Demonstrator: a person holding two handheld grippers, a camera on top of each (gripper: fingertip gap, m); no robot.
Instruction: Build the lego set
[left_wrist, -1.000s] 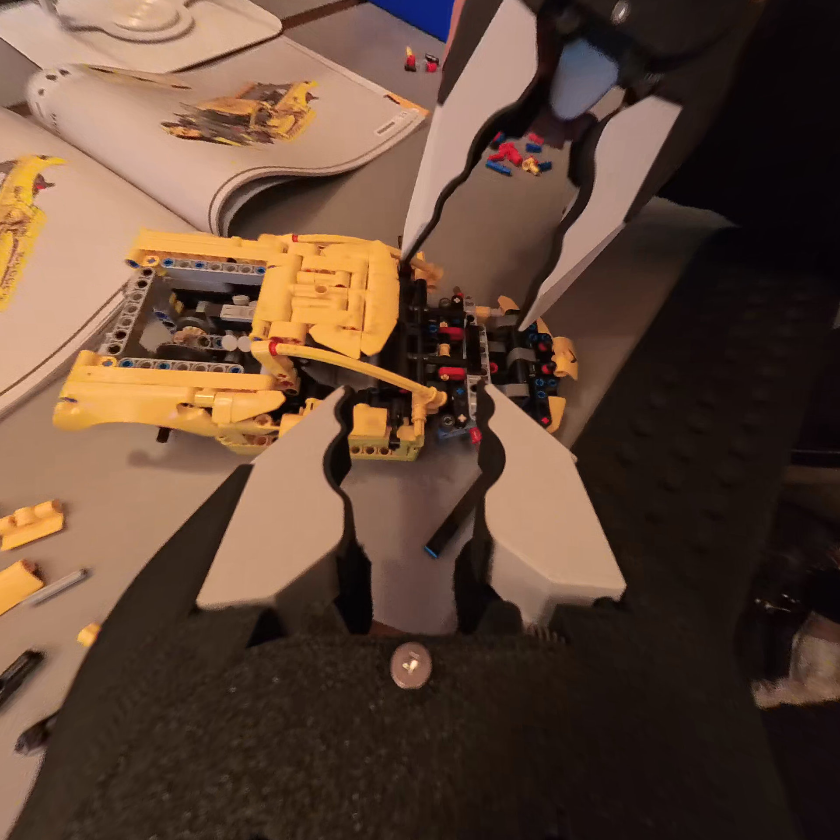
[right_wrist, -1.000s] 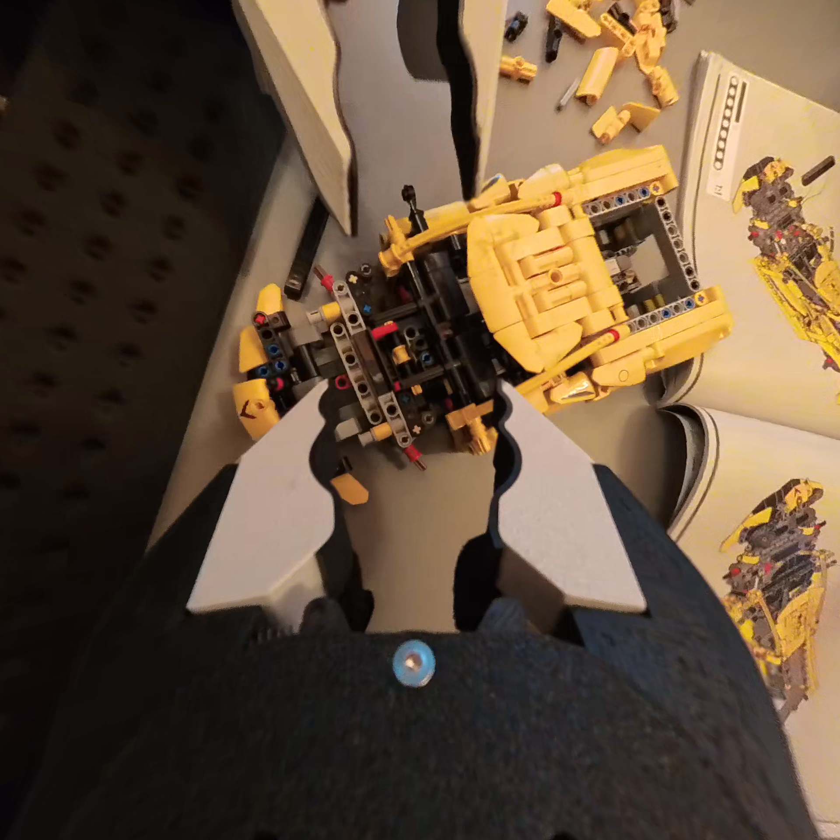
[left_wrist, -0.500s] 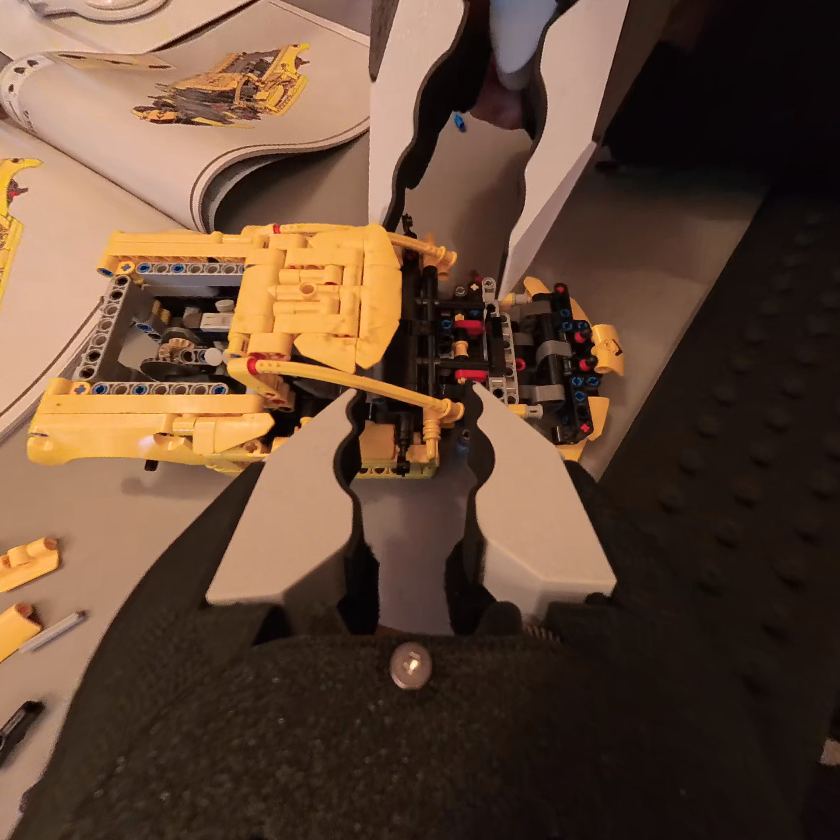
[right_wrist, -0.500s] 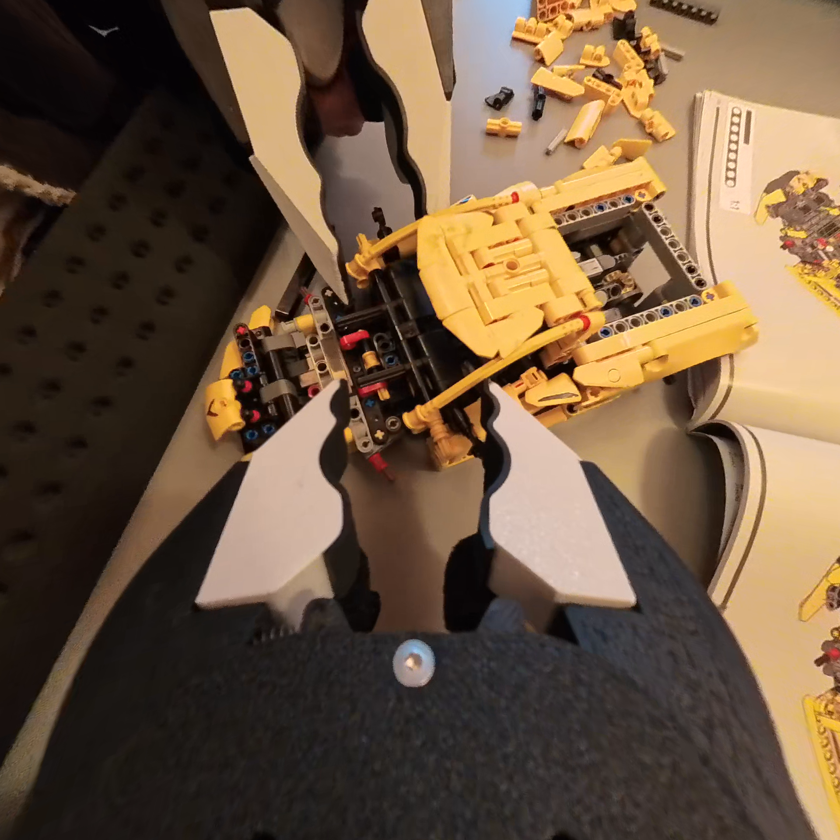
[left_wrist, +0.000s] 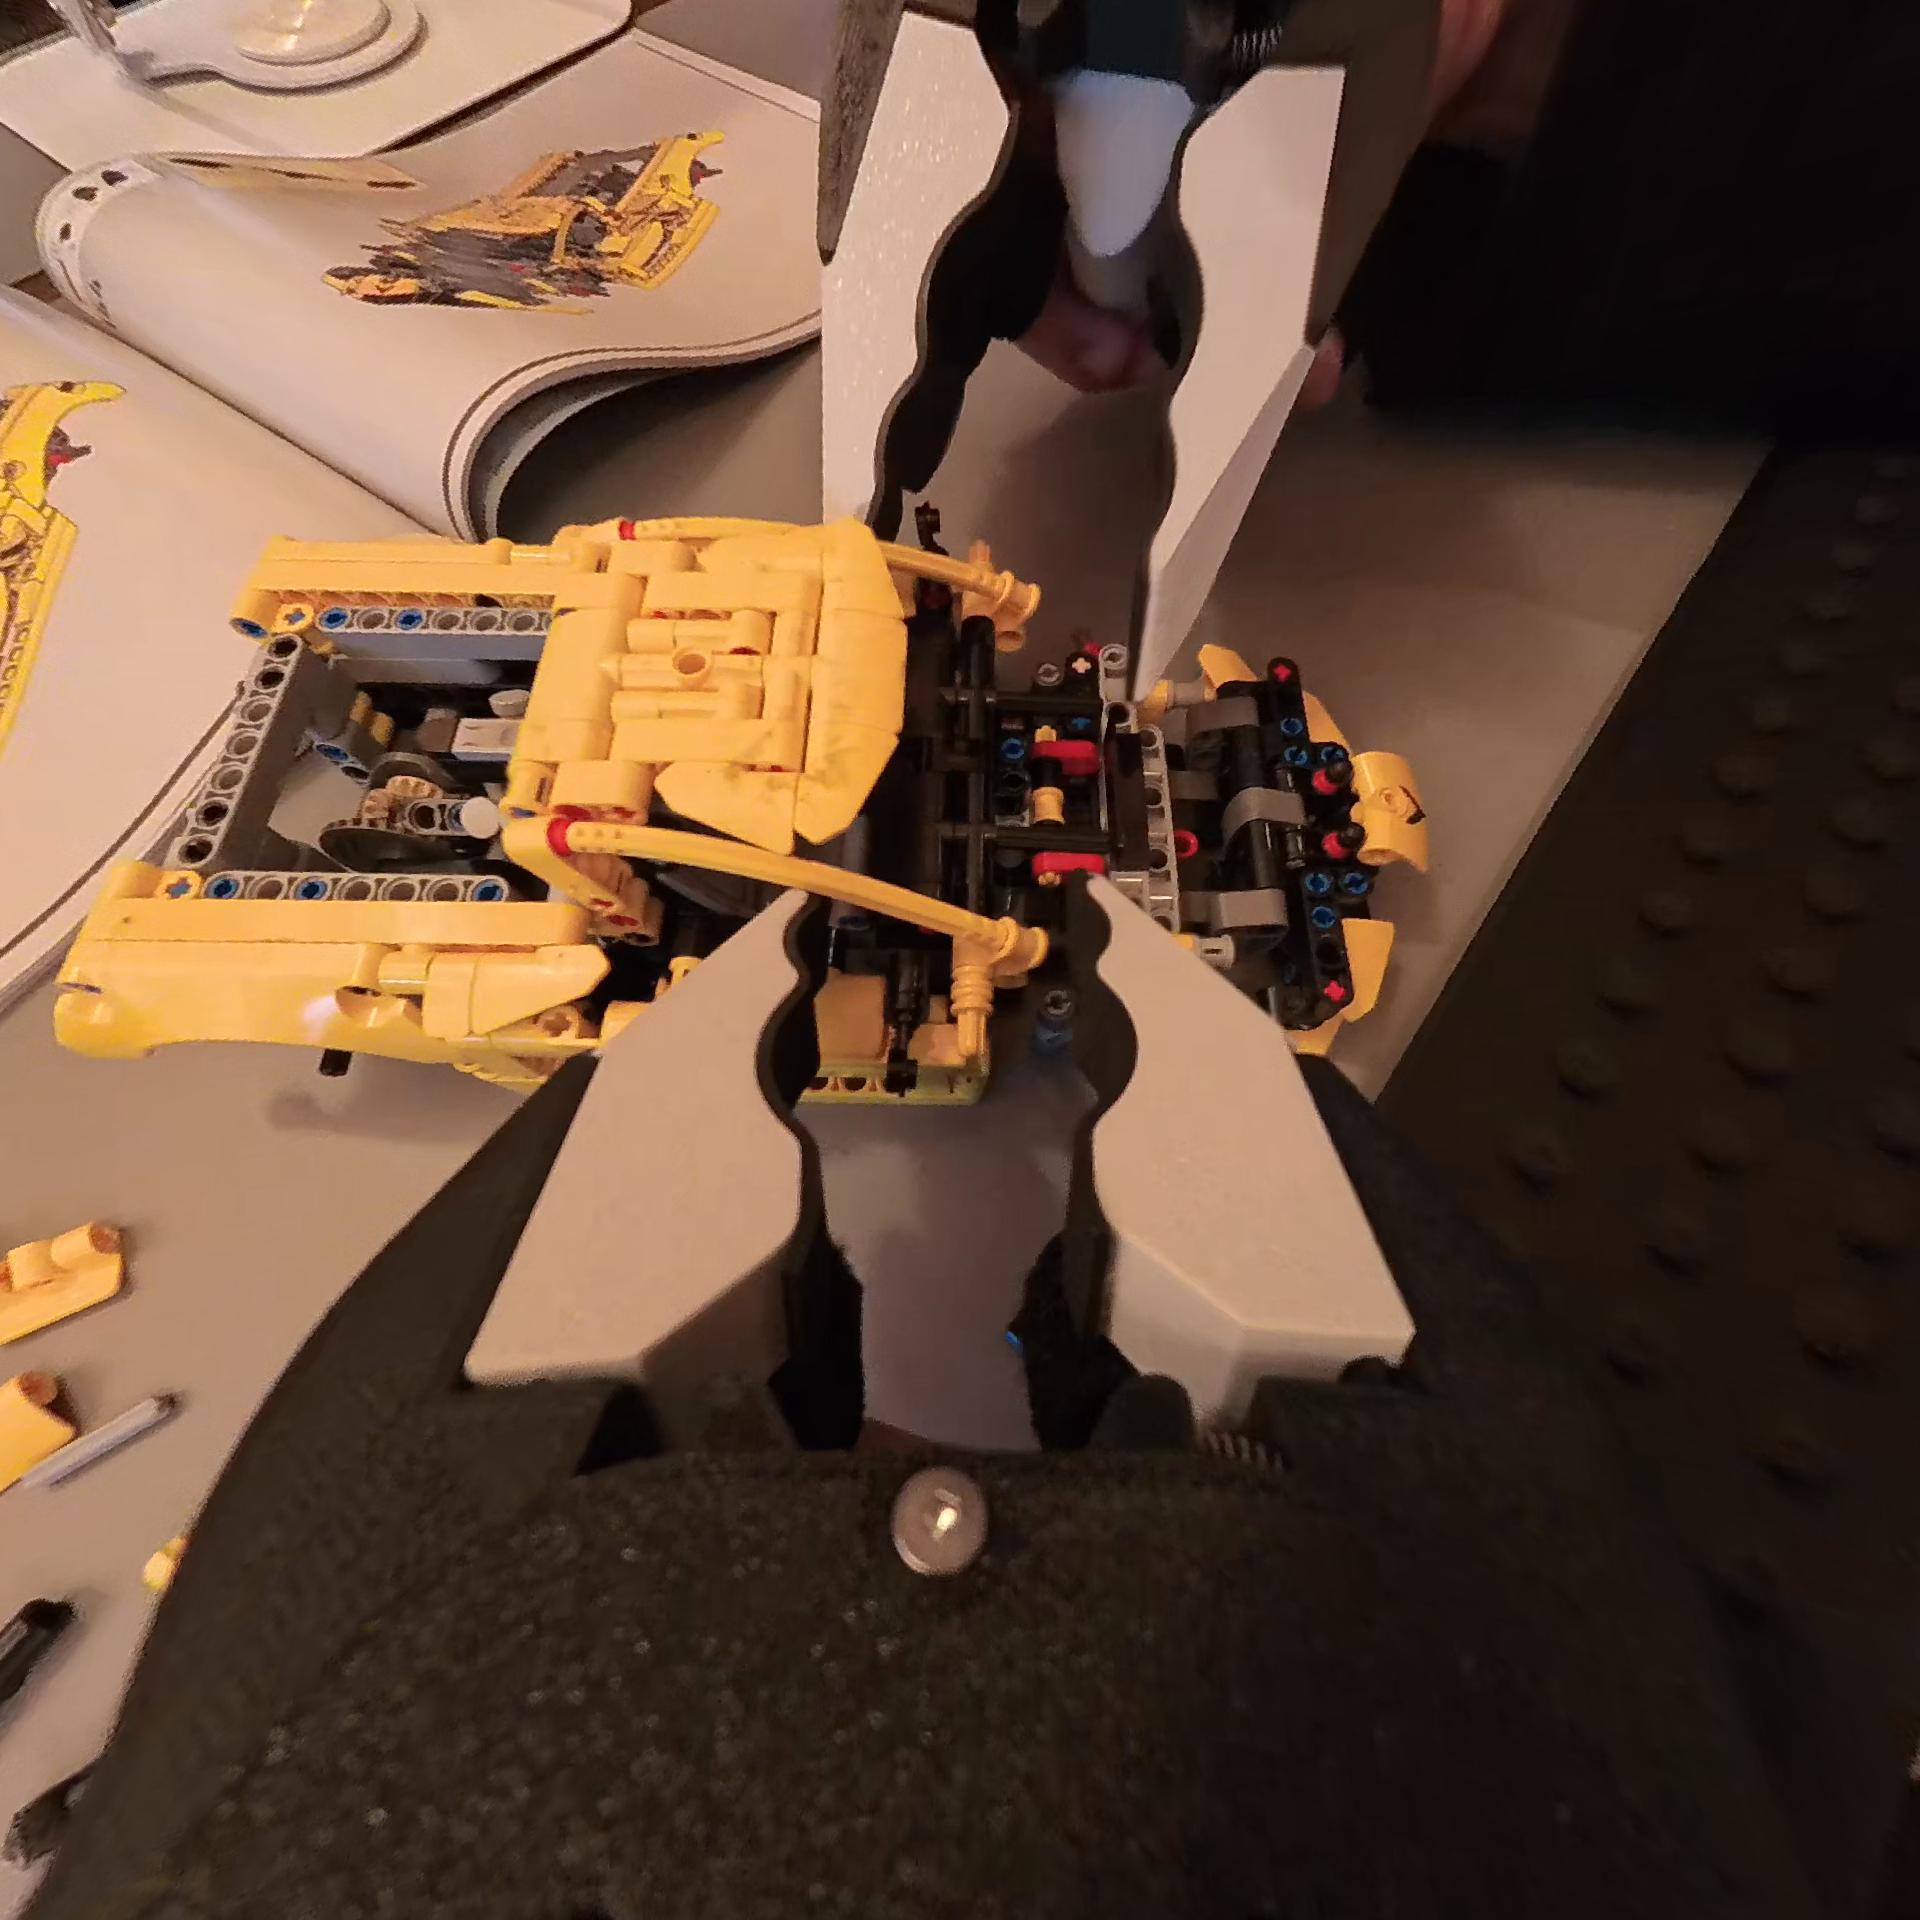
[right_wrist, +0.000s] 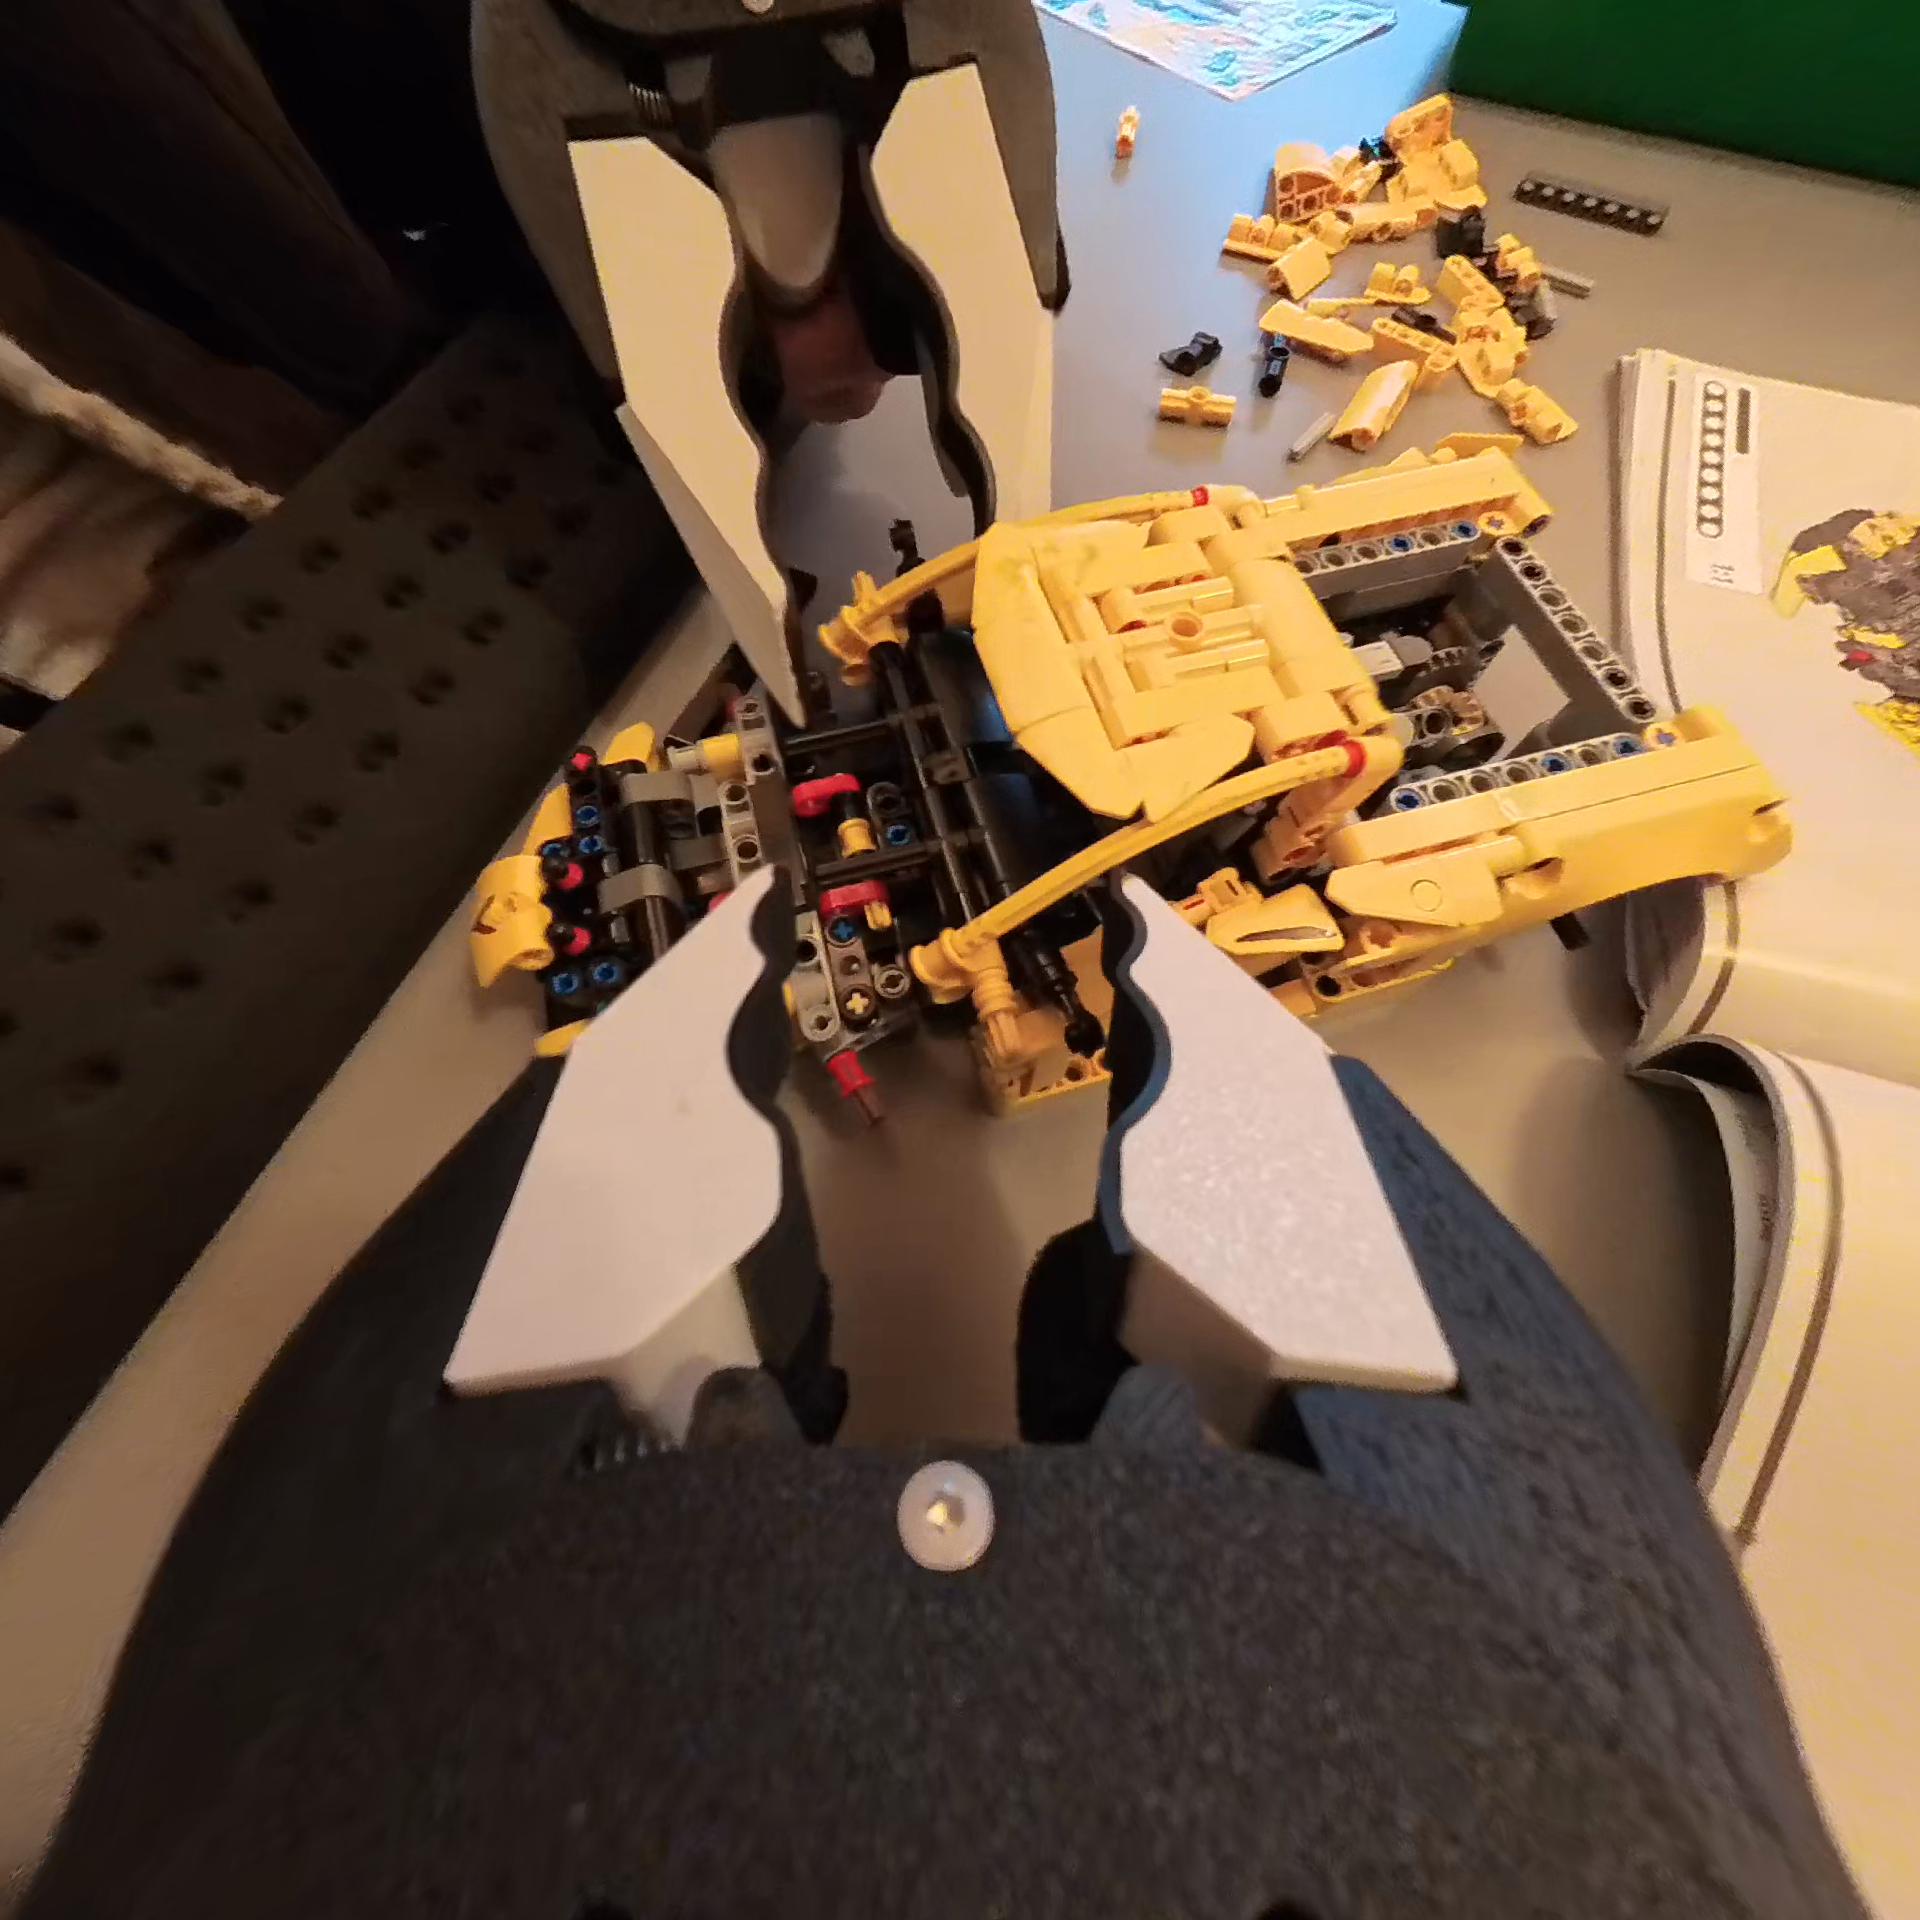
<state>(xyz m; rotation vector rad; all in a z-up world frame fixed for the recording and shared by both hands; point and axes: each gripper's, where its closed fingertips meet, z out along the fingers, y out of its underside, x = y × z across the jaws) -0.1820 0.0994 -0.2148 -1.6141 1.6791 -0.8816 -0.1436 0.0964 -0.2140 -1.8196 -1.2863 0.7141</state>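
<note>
Half-built yellow model lies flat on the grey table, near the edge at 3 o'clock; open manual at 10 o'clock in the left view, loose yellow parts at 1 o'clock in the right view.

Left gripper is spread, holding nothing, tips over the near side of the dark mid-frame; a thin yellow hose runs between them. Right gripper is also spread and empty, coming in from the opposite side; its tips bracket the same black-and-grey section.

Likely step: grip the model from 2 sides to lift or turn it. To do it well: close on the rigid black beams, not on the hose or red pins; squeeze both sides evenly; keep the model level, since the overhanging yellow tail may sag or snag the manual.
</note>
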